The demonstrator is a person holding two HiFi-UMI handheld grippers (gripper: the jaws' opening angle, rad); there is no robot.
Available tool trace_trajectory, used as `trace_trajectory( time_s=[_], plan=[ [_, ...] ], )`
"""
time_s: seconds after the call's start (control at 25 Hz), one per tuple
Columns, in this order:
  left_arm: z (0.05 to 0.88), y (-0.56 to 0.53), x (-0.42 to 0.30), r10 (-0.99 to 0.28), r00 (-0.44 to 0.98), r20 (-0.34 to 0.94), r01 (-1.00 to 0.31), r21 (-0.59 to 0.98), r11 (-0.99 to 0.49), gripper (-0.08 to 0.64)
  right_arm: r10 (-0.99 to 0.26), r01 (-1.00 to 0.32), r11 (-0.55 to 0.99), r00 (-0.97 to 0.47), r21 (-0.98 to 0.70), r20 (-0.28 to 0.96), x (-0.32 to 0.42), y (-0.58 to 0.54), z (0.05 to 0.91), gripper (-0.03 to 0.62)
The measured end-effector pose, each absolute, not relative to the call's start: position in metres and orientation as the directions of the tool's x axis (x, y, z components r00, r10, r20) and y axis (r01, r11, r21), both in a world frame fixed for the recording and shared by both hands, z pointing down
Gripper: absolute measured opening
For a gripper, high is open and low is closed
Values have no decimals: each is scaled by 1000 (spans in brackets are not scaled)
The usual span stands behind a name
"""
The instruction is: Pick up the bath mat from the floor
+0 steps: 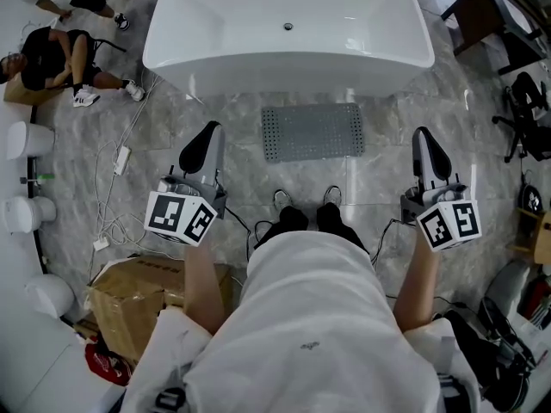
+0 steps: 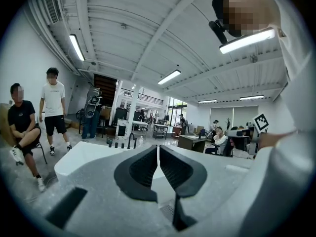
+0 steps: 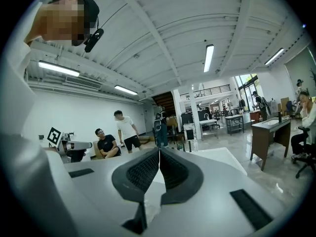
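Note:
A grey perforated bath mat point(image 1: 312, 132) lies flat on the marble floor just in front of the white bathtub point(image 1: 288, 26). My left gripper point(image 1: 209, 135) is held up to the left of the mat, jaws shut and empty. To the mat's right, my right gripper point(image 1: 424, 141) is also shut with nothing in it. Both gripper views look level across the room over the tub, with the left gripper point(image 2: 158, 149) and the right gripper point(image 3: 159, 152) showing their dark pads pressed together. The mat does not show in either gripper view.
My shoes point(image 1: 306, 217) stand just short of the mat. A cardboard box point(image 1: 138, 295) sits at lower left, with cables and a power strip point(image 1: 121, 159) on the floor. A seated person point(image 1: 60, 58) is at far left. Chairs and gear point(image 1: 527, 119) crowd the right edge.

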State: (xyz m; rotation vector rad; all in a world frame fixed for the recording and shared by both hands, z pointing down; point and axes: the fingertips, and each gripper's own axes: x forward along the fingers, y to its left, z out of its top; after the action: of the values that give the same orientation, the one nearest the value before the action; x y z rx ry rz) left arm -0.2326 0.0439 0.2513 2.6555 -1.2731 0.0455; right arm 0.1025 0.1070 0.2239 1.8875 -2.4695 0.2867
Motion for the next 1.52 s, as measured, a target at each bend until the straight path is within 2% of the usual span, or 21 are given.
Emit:
trace_trajectory(
  time_s=[0.36,0.68,1.0,1.2,1.52],
  plan=[
    [285,41,-225,-702,692,168,-721,197,-664,26,-957,-967,213,-235,-140,170,84,116,238,9],
    [294,30,-167,-682,703,201,-711,191,-677,25,-955,-962,212,-242,-172,173,137,95,247,9],
    [298,9,-94,-719,657,227,-754,216,-620,25,-936,-932,279,-318,-233,153,219,56,261,9],
    [322,0,-54,-743,595,305,-804,235,-547,26,-906,-903,302,-371,-306,202,272,31,294,9],
    [349,-20,-44,-769,513,380,-858,249,-449,26,-851,-871,321,-437,-371,290,287,1,351,9]
  ],
)
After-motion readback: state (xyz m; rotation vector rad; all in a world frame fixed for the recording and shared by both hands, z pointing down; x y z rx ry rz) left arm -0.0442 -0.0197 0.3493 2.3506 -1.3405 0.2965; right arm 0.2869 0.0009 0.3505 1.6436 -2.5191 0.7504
